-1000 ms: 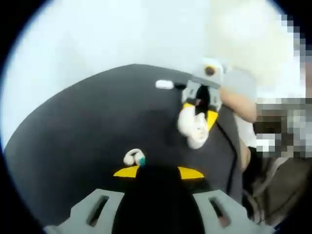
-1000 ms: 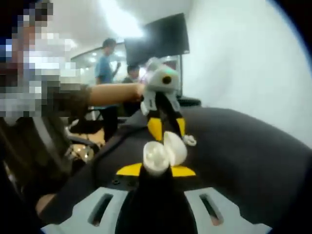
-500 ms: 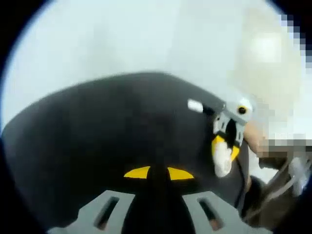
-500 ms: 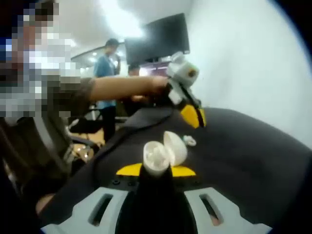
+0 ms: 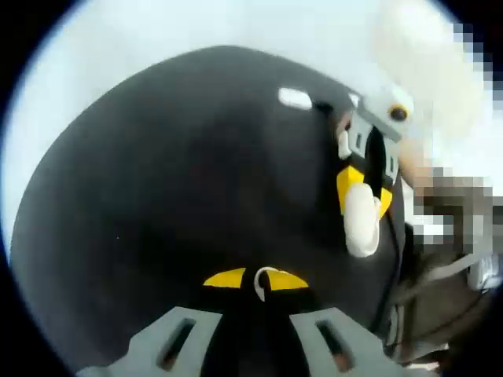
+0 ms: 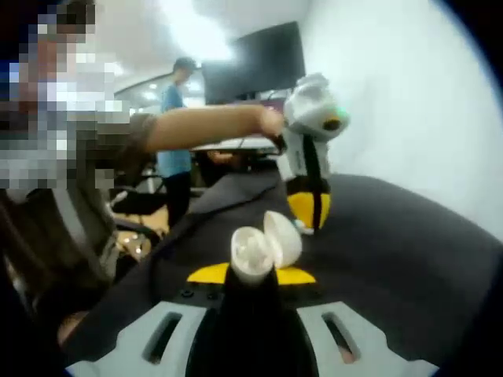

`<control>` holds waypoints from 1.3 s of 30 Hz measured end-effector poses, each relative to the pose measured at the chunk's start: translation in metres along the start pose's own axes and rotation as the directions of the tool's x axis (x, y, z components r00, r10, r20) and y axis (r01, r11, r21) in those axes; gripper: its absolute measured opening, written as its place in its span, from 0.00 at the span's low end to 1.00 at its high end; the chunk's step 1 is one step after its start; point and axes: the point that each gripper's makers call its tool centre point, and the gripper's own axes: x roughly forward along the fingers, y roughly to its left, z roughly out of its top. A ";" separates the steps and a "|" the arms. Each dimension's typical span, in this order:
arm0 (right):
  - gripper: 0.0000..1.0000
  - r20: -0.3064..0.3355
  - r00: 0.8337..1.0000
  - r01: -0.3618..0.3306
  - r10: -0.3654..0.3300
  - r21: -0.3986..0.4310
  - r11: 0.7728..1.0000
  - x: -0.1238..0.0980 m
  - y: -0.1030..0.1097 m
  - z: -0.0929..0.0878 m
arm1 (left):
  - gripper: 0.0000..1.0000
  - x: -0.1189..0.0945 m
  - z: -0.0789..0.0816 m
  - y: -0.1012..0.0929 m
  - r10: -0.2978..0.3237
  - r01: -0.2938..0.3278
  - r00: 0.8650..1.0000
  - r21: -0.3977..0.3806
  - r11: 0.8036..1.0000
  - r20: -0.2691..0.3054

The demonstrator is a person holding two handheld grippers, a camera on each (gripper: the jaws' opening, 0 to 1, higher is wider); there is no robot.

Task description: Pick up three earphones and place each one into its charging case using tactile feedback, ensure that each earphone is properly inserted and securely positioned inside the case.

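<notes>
In the right gripper view, the right gripper [image 6: 253, 275] is seen closed on the open charging case [image 6: 265, 245], which is clamped between the yellow-tipped jaws with its lid tipped back. By this hold the case is kept lifted off the black worktop [image 6: 409, 251] and its cavity is turned toward the other hand, so that, by judgement, an earphone can be brought to it and pressed home.

Just beyond the case, the left gripper [image 6: 308, 210] is seen pointed down at the worktop, held by a hand [image 6: 271, 123] at the end of an outstretched arm. In the left gripper view, the left gripper [image 5: 256, 280] is shown with its jaws drawn together on a small white earphone [image 5: 262, 276], which is pinched at the tips near the worktop's near edge. The first part of an insertion step is thus judged to be in hand, with the carry to the case not yet done.

Farther off in that view, the right gripper [image 5: 363, 188] and the case [image 5: 361, 224] are seen at the worktop's right edge, and one more small white object [image 5: 295, 98], too blurred to be named, lies near the far edge.

By count: two grippers, one case, one earphone held, one unidentified white object. In the room beyond, two people [image 6: 177, 118] can be made out.
</notes>
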 end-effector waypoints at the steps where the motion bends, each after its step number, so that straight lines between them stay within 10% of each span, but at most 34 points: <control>1: 0.21 0.000 1.000 0.000 0.000 -0.001 1.000 0.000 0.000 0.000 | 0.03 0.000 -0.001 -0.001 0.000 0.000 1.000 0.002 1.000 -0.002; 12: 0.21 -0.002 1.000 0.003 -0.003 -0.008 1.000 0.001 0.002 0.000 | 0.01 -0.008 -0.005 0.006 0.093 -0.095 0.993 0.027 0.995 0.075; 16: 0.21 -0.002 1.000 0.003 -0.003 -0.010 1.000 0.001 0.002 0.000 | 0.01 -0.024 0.003 0.033 0.236 -0.245 0.954 0.027 0.969 0.182; 20: 0.21 -0.002 1.000 0.003 -0.003 -0.010 1.000 0.001 0.002 0.000 | 0.01 -0.044 0.012 0.048 0.351 -0.380 0.882 0.036 0.924 0.315; 22: 0.21 -0.002 1.000 0.002 -0.002 -0.011 1.000 0.001 0.002 0.000 | 0.01 -0.054 0.011 0.053 0.425 -0.468 0.824 0.028 0.883 0.375; 25: 0.21 -0.002 1.000 0.001 -0.001 -0.009 1.000 0.001 0.001 0.000 | 0.01 -0.068 0.006 0.053 0.550 -0.643 0.704 0.074 0.762 0.449; 28: 0.21 -0.002 1.000 0.001 -0.001 -0.009 1.000 0.001 0.000 0.000 | 0.01 -0.059 -0.009 0.037 0.572 -0.675 0.684 0.098 0.731 0.453; 33: 0.21 -0.002 1.000 0.003 -0.003 -0.012 1.000 0.001 0.000 0.000 | 0.01 -0.066 -0.010 0.021 0.639 -0.782 0.581 0.127 0.611 0.505; 36: 0.21 -0.002 1.000 0.003 -0.004 -0.015 1.000 0.001 0.000 0.000 | 0.01 -0.072 -0.010 0.018 0.691 -0.851 0.501 0.155 0.501 0.521; 39: 0.21 -0.002 1.000 0.004 -0.004 -0.018 1.000 0.001 0.001 0.000 | 0.01 -0.064 -0.014 0.015 0.685 -0.841 0.506 0.123 0.527 0.524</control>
